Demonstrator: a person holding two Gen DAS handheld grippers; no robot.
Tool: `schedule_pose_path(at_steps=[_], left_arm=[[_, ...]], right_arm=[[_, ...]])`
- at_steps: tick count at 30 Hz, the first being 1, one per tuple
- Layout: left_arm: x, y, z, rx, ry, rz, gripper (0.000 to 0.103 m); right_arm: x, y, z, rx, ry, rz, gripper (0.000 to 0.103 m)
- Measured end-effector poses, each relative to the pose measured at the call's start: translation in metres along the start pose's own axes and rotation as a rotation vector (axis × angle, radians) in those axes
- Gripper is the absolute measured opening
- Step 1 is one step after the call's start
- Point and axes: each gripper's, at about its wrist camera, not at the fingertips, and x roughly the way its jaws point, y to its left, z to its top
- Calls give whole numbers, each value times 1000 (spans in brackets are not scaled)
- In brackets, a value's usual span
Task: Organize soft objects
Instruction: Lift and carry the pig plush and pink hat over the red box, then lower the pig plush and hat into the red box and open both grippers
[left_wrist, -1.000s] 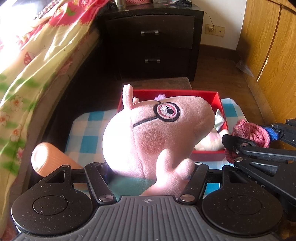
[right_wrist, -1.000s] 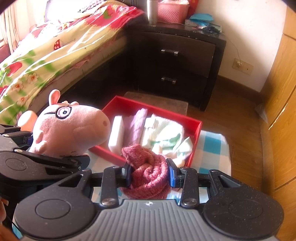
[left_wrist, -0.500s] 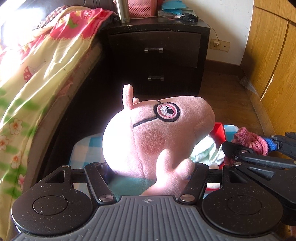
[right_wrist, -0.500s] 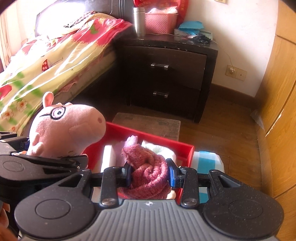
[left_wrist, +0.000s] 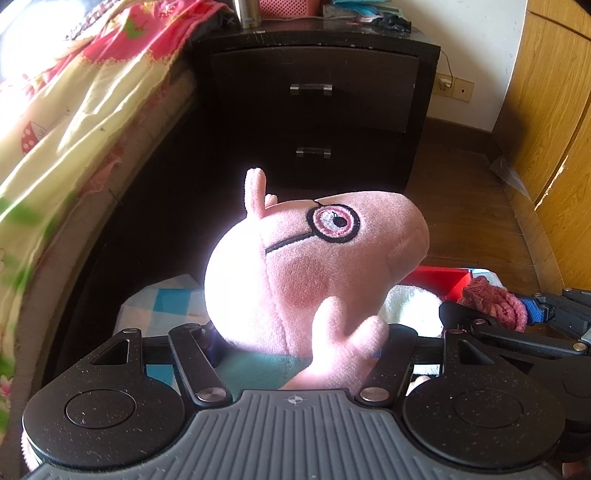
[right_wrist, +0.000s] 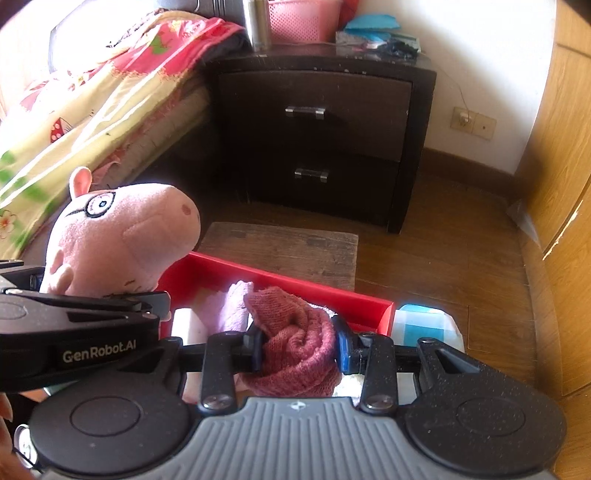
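Note:
My left gripper (left_wrist: 295, 350) is shut on a pink pig plush toy (left_wrist: 314, 266) with round glasses and holds it upright in the air; it also shows in the right wrist view (right_wrist: 122, 236). My right gripper (right_wrist: 299, 349) is shut on a bundled pink knitted cloth (right_wrist: 295, 354), seen too in the left wrist view (left_wrist: 491, 302). Below both is a red box (right_wrist: 332, 295) with white and pale pink cloths (right_wrist: 225, 306) inside. The box sits on a blue checked cloth (right_wrist: 424, 325).
A dark two-drawer nightstand (right_wrist: 317, 140) stands ahead, with a pink basket (right_wrist: 303, 18) and a metal flask (right_wrist: 256, 22) on top. A bed with a floral quilt (right_wrist: 92, 96) is on the left. A wooden wardrobe (right_wrist: 565, 184) is on the right. A low wooden stool (right_wrist: 288, 251) is behind the box.
Both grippers have risen and tilted up with their loads. The red box has sunk lower in both views and more of the nightstand shows.

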Motion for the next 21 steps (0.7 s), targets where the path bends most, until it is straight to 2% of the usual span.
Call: schedule_pose_path(at_steps=[10, 15, 21], left_arm=[[54, 0, -12, -14, 71, 7, 66], [69, -1, -18, -18, 105, 14, 67], [68, 3, -16, -42, 106, 10, 70]], right_arm=[[52, -6, -8, 21, 75, 8, 14], [69, -8, -15, 32, 107, 16, 15], [73, -9, -17, 41, 110, -6, 24]])
